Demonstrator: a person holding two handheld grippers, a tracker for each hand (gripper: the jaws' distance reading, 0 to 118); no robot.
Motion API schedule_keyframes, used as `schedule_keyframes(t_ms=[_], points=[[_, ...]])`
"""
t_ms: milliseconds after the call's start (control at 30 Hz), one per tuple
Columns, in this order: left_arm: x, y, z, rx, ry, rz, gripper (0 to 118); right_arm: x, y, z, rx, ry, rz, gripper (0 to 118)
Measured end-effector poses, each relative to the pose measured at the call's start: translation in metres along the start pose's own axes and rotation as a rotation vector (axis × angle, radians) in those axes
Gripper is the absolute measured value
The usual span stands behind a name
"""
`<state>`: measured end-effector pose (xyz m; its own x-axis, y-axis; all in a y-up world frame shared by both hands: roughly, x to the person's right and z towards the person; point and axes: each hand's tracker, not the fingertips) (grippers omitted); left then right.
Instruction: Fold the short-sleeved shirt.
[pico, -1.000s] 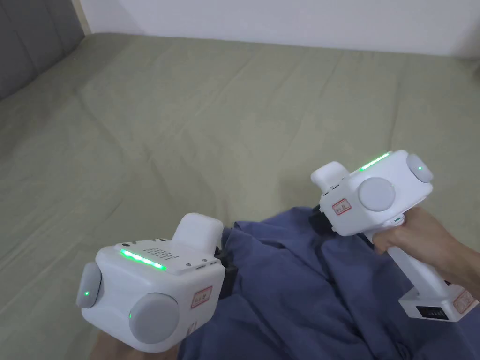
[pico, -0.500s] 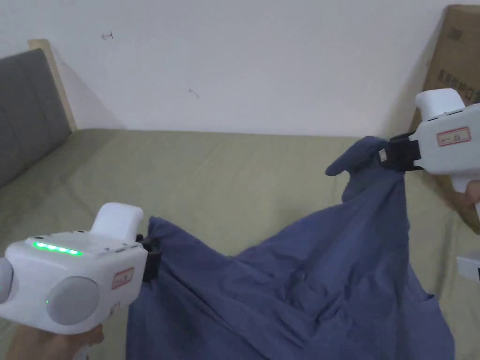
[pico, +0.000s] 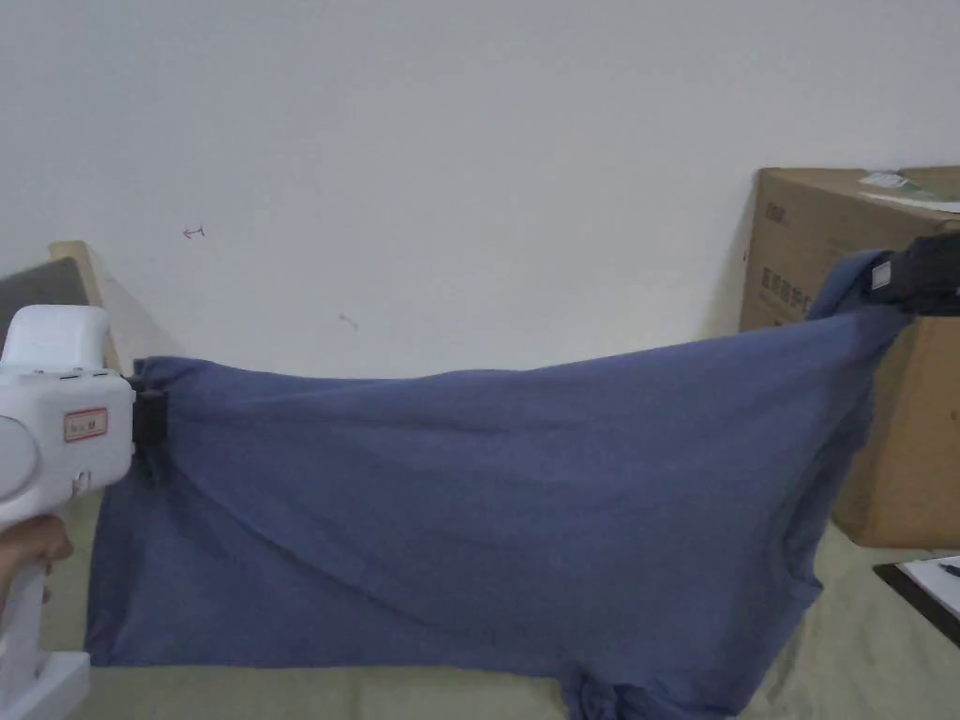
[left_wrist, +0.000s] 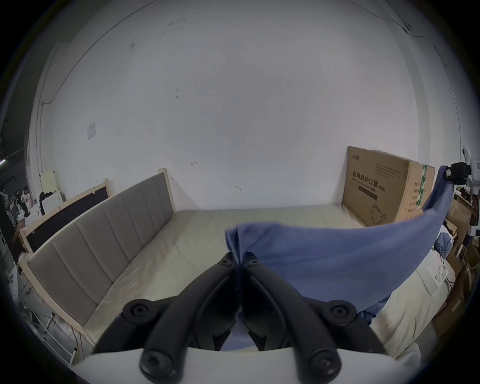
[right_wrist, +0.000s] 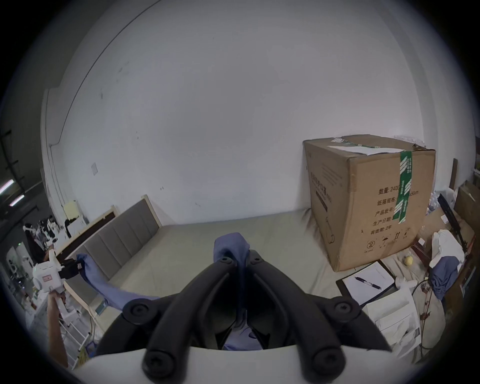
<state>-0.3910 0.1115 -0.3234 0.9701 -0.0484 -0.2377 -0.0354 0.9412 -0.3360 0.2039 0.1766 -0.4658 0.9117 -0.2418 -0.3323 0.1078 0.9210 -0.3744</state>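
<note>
Shirt (pico: 487, 506) now lifted, stretched between both tongs

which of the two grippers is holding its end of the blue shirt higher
The right gripper holds higher: its corner of the blue shirt is up by the cardboard box, while the left gripper holds its corner lower.

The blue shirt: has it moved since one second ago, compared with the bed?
Yes. The blue shirt went up: earlier it lay crumpled on the bed; now it hangs stretched between left gripper and right gripper.
</note>
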Motion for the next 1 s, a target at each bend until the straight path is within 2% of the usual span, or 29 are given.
schedule_keyframes(t_ms=[133, 333, 467, 867, 1000], points=[[0.000, 0.009, 0.001, 0.013, -0.012, 0.012, 1, -0.001, 0.013, 0.015, 0.032, 0.003, -0.021, 4], [0.005, 0.024, -0.013, 0.015, -0.028, 0.009, 1, -0.013, 0.035, 0.007, 0.046, -0.012, 0.002, 4], [0.004, 0.042, -0.039, 0.008, -0.035, 0.023, 1, -0.017, 0.059, -0.018, 0.037, -0.027, 0.010, 4], [0.016, 0.132, -0.134, 0.030, -0.050, 0.001, 1, -0.014, 0.150, -0.089, 0.139, -0.066, -0.067, 4], [0.022, 0.159, -0.153, 0.072, -0.039, -0.020, 1, -0.014, 0.178, -0.099, 0.167, -0.080, -0.041, 4]])
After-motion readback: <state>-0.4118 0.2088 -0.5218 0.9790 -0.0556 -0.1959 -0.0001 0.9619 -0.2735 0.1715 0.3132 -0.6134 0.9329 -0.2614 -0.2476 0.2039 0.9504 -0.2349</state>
